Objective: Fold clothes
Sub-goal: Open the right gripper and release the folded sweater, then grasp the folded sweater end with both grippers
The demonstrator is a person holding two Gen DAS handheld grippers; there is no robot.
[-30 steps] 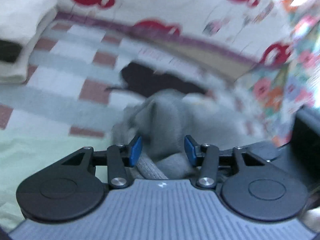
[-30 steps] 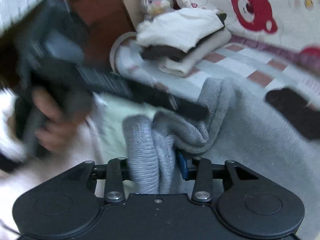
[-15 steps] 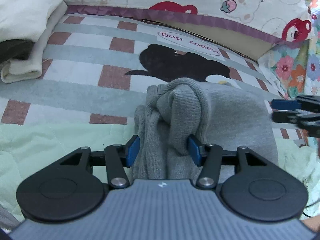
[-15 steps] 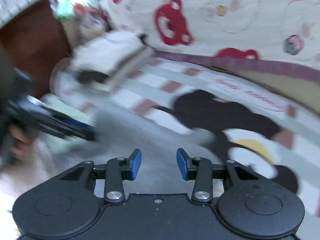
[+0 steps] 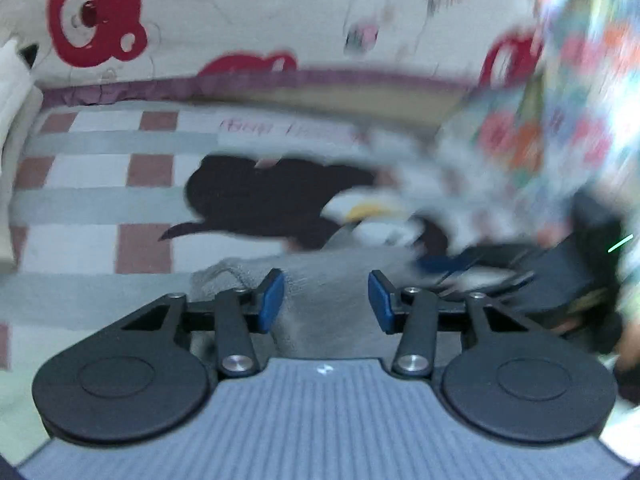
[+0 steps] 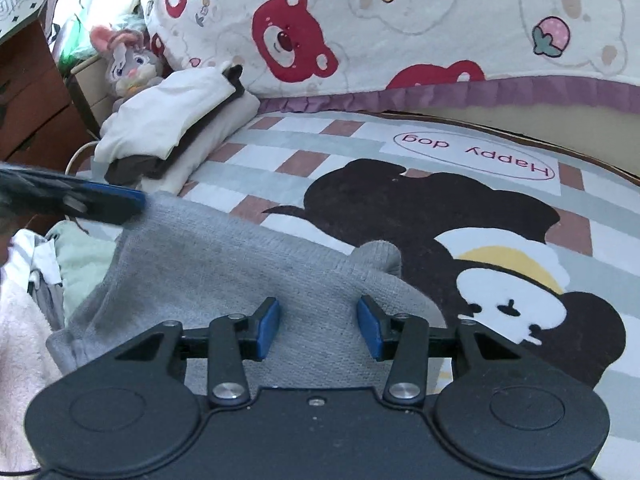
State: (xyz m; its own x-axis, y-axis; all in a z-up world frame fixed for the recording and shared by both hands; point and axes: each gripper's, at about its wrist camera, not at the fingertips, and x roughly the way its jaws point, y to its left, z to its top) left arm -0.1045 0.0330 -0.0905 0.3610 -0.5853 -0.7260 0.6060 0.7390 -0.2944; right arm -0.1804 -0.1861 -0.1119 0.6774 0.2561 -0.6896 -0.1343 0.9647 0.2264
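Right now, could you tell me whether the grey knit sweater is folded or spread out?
Folded: the grey knit sweater lies as a compact block with a doubled edge at its left, both grippers open over it.

a bedroom in a home: a bed with a checked cartoon-dog sheet (image 6: 400, 168) reading "happy dog", a bear-print quilt (image 6: 400, 20) along its far side, a plush rabbit (image 6: 128, 64) at the far left, folded clothes (image 6: 176, 128) stacked near it, and a wooden cabinet (image 6: 28, 100) at the left.
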